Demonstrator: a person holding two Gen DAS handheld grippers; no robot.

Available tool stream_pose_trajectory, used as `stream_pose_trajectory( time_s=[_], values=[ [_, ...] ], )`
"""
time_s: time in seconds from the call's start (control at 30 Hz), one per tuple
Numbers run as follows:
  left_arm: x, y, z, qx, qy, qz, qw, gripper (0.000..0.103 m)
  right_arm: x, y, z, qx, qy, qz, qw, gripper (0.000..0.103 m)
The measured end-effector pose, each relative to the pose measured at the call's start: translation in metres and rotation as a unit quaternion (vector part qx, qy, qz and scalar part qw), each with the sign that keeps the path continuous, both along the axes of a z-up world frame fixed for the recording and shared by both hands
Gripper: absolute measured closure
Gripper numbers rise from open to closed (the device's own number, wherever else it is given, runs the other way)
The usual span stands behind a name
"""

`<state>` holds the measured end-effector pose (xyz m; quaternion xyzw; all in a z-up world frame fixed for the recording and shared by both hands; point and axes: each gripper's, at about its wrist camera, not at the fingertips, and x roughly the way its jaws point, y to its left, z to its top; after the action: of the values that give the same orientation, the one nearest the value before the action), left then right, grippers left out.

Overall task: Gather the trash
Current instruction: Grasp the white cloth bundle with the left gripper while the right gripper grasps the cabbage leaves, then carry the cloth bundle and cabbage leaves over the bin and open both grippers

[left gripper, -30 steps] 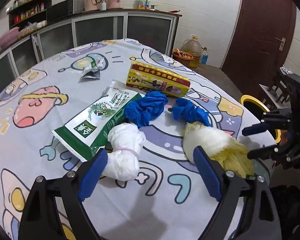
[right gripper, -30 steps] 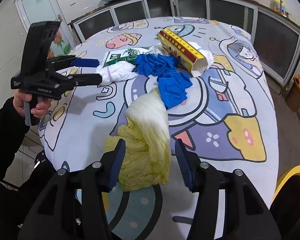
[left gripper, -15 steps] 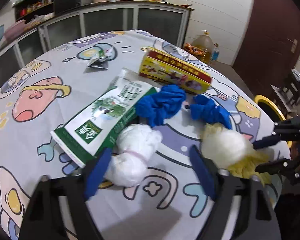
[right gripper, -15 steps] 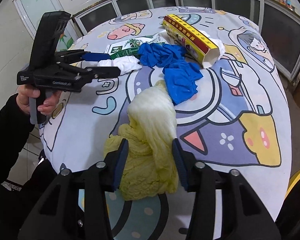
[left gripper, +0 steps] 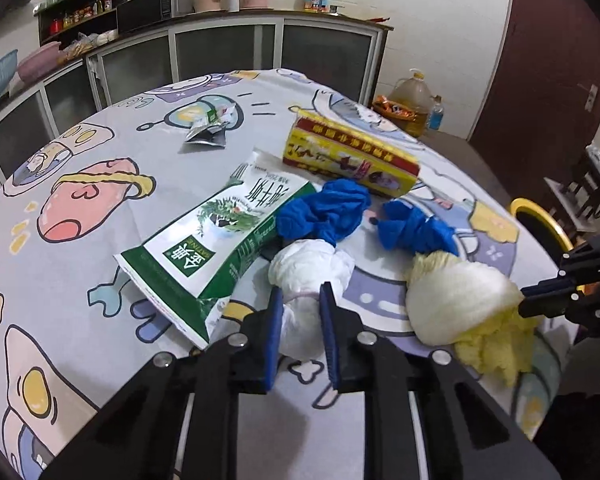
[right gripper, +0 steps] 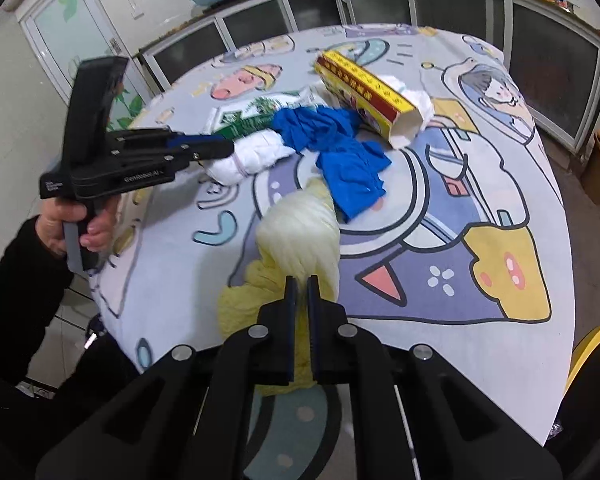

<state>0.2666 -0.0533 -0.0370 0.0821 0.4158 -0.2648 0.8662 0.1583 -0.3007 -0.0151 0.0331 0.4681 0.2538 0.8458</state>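
the left gripper (left gripper: 299,304) has its blue-padded fingers (left gripper: 275,320) pressed in on the near end of a white wad (left gripper: 312,268), which lies on the table (left gripper: 80,280) against the edge of a green and white bag (left gripper: 216,248). the right gripper (right gripper: 301,292) has its fingers drawn almost together, pinching the near end of a yellow cloth (right gripper: 300,232) that sits close to the table's near edge. in the right wrist view the left gripper (right gripper: 224,149) shows from the side, held by a hand (right gripper: 76,228) in a dark sleeve, its tips on the white wad (right gripper: 252,156). two blue rags (left gripper: 328,212) lie just past the wad and the yellow cloth (left gripper: 456,296), one touching the top of each. behind them a yellow and red box (left gripper: 348,156) lies on its side, open at one end. a small crumpled wrapper (left gripper: 210,130) sits well apart, farther back on the cartoon-print tablecloth. a yellow-rimmed bin (left gripper: 540,220) stands beside the table on the right.
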Motion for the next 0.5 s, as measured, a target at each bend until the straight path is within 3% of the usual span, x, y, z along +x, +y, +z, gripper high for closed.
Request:
stream_pose_trajectory(
  time_s=[0.5],
  values=[
    [-0.038, 0.023, 0.051, -0.053, -0.027, -0.003, 0.9982, 0.086, -0.032, -0.04, 0.048, 0.054, -0.049, -0.034, 0.997, 0.097]
  ],
)
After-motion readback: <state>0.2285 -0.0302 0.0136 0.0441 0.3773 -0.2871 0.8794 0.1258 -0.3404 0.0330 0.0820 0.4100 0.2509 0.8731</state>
